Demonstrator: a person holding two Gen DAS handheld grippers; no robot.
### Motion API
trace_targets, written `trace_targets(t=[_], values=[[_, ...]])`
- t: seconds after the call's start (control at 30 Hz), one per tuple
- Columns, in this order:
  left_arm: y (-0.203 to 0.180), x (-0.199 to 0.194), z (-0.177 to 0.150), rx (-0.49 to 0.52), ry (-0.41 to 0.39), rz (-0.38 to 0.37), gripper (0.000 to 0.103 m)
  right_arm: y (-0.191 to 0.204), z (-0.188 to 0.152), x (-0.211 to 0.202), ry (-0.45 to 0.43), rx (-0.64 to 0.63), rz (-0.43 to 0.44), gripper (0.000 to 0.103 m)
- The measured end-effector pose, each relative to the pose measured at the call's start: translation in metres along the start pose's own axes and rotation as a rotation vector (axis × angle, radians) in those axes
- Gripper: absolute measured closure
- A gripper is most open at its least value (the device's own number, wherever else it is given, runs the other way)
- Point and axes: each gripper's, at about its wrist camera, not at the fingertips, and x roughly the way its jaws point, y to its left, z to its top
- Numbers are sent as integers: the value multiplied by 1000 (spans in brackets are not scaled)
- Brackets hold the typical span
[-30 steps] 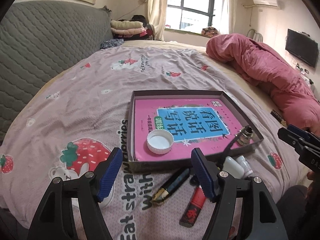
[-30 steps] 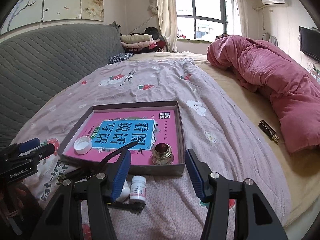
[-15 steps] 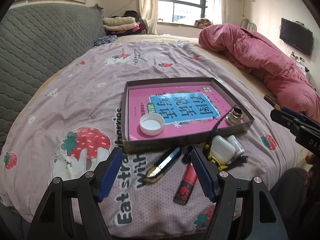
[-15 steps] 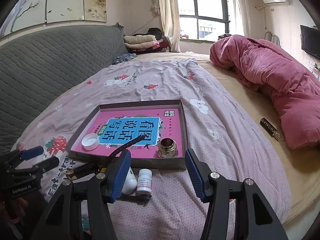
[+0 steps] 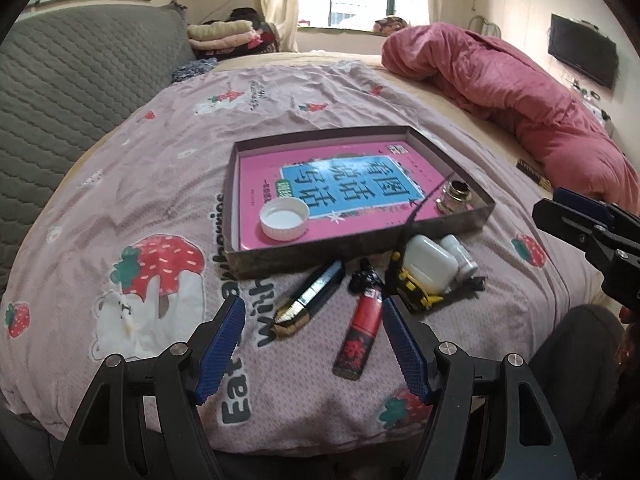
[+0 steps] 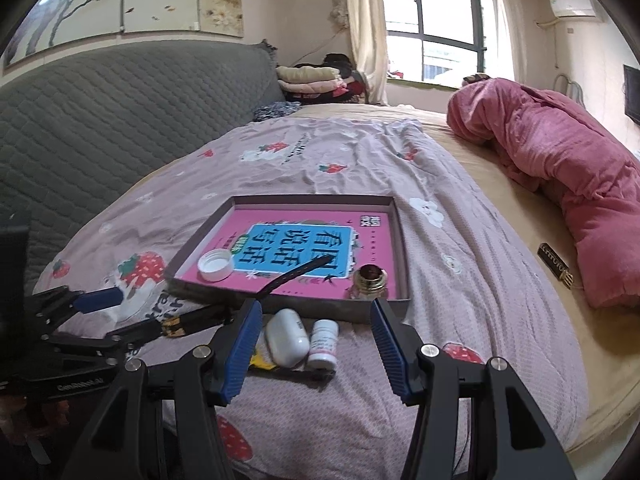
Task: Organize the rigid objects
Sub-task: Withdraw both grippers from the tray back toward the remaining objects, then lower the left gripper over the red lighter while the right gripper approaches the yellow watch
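Observation:
A shallow dark box (image 5: 356, 245) (image 6: 280, 200) lies on the bed with a pink book (image 5: 344, 196), a white cap (image 5: 284, 221) (image 6: 216, 265) and a small glass jar (image 5: 456, 196) (image 6: 370, 280) in it. In front of it lie a black and gold pen (image 5: 310, 300), a red tube (image 5: 362, 332), a white earbud case (image 5: 428, 268) (image 6: 286, 340), a small white bottle (image 6: 324, 342) and a yellow and black item (image 5: 412, 296). My left gripper (image 5: 312, 344) is open and empty, just short of the pen and tube. My right gripper (image 6: 316, 344) is open, with the case and bottle beyond its fingers.
The bed has a pink strawberry sheet (image 5: 160, 184) and a grey quilted headboard (image 6: 100, 112) on the left. A crumpled pink duvet (image 6: 560, 184) lies at the right. A small dark gold-tipped item (image 6: 554, 266) lies beside it. Folded clothes (image 5: 224, 36) are stacked by the window.
Both grippers have drawn back from the box, so the loose items in front of it show more fully. Both stay open. Nothing on the bed has moved.

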Motion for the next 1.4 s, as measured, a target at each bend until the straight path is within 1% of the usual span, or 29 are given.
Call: trace_targets(t=[0.23,0.37,0.57,0.8,0.93,1.13,1.4], values=[[-2,7,-6,-11,54,-40,30,2,-5,-4,23,0,18,47],[-1,7,-8,-24,64,-47,30,-5,-9,-2,49,29,23,47],[-4,11,-12,-29,100,-67,30,-7,-16,2,91,36,31,47],[-8,17,-15,-16,121,-80,30,-4,-22,10,129,32,39,47],[-9,23,-16,-16,136,-86,30,4,-24,12,130,4,72,47],[-11,34,-18,-21,166,-99,30,26,-27,16,143,-79,117,47],[-5,56,-22,-58,218,-123,30,31,-33,24,174,-107,139,47]])
